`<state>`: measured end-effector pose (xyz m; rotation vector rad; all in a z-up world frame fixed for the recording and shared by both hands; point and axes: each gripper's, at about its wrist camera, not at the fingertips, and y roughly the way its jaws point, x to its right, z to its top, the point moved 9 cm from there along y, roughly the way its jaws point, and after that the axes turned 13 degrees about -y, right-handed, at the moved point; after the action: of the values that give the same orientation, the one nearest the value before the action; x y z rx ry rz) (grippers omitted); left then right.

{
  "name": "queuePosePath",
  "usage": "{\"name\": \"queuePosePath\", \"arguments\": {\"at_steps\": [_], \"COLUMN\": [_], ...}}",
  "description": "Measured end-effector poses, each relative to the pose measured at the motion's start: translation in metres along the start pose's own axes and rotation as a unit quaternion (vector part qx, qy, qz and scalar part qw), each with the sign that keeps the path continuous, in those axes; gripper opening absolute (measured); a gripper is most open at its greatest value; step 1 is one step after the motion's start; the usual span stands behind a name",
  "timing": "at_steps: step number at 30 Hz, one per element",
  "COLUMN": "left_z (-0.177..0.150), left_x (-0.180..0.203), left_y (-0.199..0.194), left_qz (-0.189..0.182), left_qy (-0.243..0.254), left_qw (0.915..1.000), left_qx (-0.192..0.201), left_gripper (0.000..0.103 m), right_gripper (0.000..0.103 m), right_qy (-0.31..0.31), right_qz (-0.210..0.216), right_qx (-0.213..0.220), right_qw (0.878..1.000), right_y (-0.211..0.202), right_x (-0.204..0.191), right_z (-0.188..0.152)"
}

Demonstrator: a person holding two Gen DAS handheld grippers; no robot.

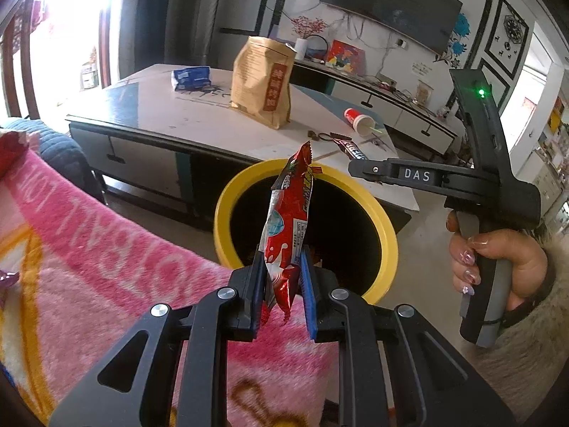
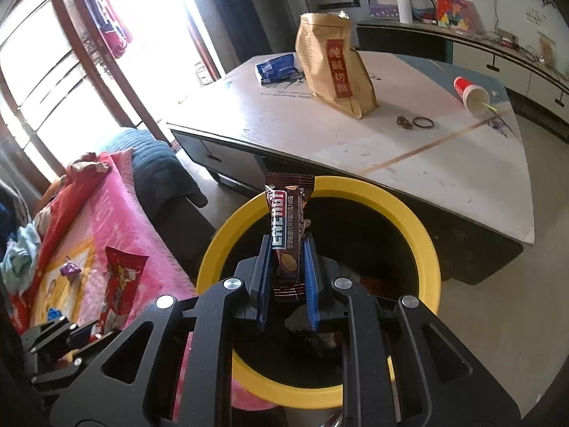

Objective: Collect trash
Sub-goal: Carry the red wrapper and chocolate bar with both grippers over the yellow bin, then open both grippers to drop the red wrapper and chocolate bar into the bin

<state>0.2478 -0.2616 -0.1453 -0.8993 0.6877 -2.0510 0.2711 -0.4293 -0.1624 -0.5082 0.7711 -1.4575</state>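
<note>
Trash in hand, two pieces: our left gripper (image 1: 283, 277) pinches one red snack wrapper (image 1: 290, 220), our right gripper (image 2: 287, 267) pinches one brown chocolate-bar wrapper (image 2: 288, 238), both held above one yellow-rimmed bin (image 2: 425, 235). Beyond it, on one low table (image 2: 444, 163), we count one paper bag (image 2: 334, 67), one tipped red cup (image 2: 471, 94) and one blue packet (image 2: 277, 67).

Bin (image 2: 425, 249) stands between table (image 2: 444, 163) and blanket (image 2: 117, 220).
</note>
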Motion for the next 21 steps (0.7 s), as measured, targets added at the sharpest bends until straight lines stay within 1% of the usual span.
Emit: {"name": "queuePosePath", "arguments": {"at_steps": [3, 12, 18, 19, 20, 21], "left_z": [-0.001, -0.006, -0.006, -0.006, -0.004, -0.006], "left_x": [0.006, 0.013, 0.018, 0.019, 0.019, 0.018], "left_y": [0.01, 0.046, 0.061, 0.062, 0.063, 0.063], "left_qz": [-0.006, -0.005, -0.006, -0.006, -0.005, -0.003], "left_qy": [-0.001, -0.003, -0.004, -0.004, -0.004, -0.005], "left_qw": [0.9999, 0.9992, 0.9988, 0.9988, 0.9989, 0.999], "left_qx": [-0.01, -0.04, -0.049, -0.049, -0.046, -0.044], "left_gripper": [0.018, 0.018, 0.019, 0.022, 0.026, 0.04], "right_gripper": [0.012, 0.013, 0.013, 0.015, 0.022, 0.027], "right_qy": [0.007, 0.026, 0.036, 0.038, 0.04, 0.042], "right_qz": [-0.002, -0.003, 0.001, 0.003, 0.005, 0.006], "right_qx": [-0.003, -0.007, -0.003, -0.001, 0.0, 0.002], "right_qw": [1.0, 1.0, 0.999, 0.999, 0.999, 0.999], "right_y": [0.001, 0.002, 0.0, -0.001, -0.002, -0.003], "right_x": [0.007, 0.018, 0.022, 0.022, 0.022, 0.022], "right_z": [-0.002, -0.005, -0.005, -0.004, -0.004, -0.004]}}
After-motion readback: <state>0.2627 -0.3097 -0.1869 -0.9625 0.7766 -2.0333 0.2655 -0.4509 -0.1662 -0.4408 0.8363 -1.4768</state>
